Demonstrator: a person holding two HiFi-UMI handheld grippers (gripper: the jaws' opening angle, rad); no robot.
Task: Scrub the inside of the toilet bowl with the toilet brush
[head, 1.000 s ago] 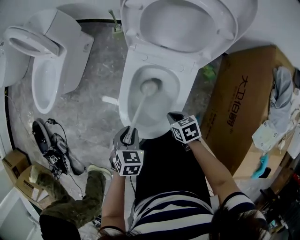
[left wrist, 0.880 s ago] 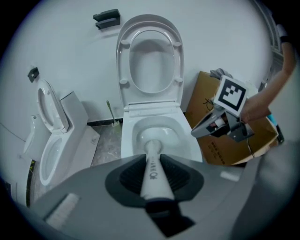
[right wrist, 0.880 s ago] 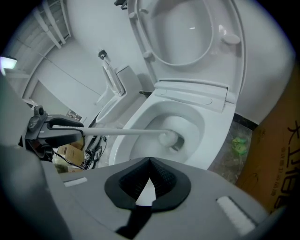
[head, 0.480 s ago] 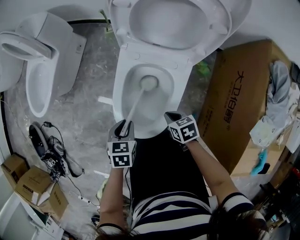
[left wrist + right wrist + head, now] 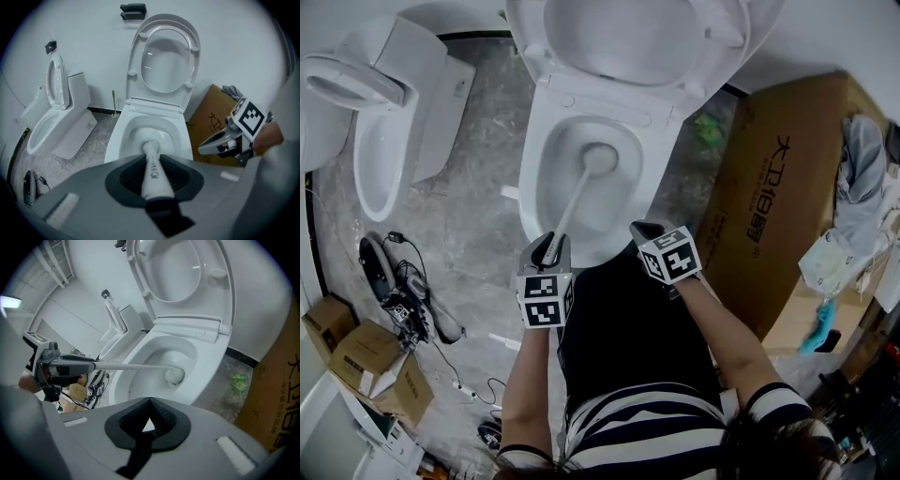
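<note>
While you face the toilet bowl [image 5: 532, 178] from its front rim, its lid [image 5: 637, 37] stands raised behind it. Right of the bowl lies a big cardboard box [image 5: 769, 206], and left of the bowl stands a second toilet [image 5: 384, 141]. Your left gripper [image 5: 549, 251] hangs over the bowl's near rim, jaws clamped on the handle of the toilet brush [image 5: 596, 161], whose head sits deep inside the bowl. Your right gripper [image 5: 648, 232] hovers just right of that rim, jaws pressed together on nothing.
</note>
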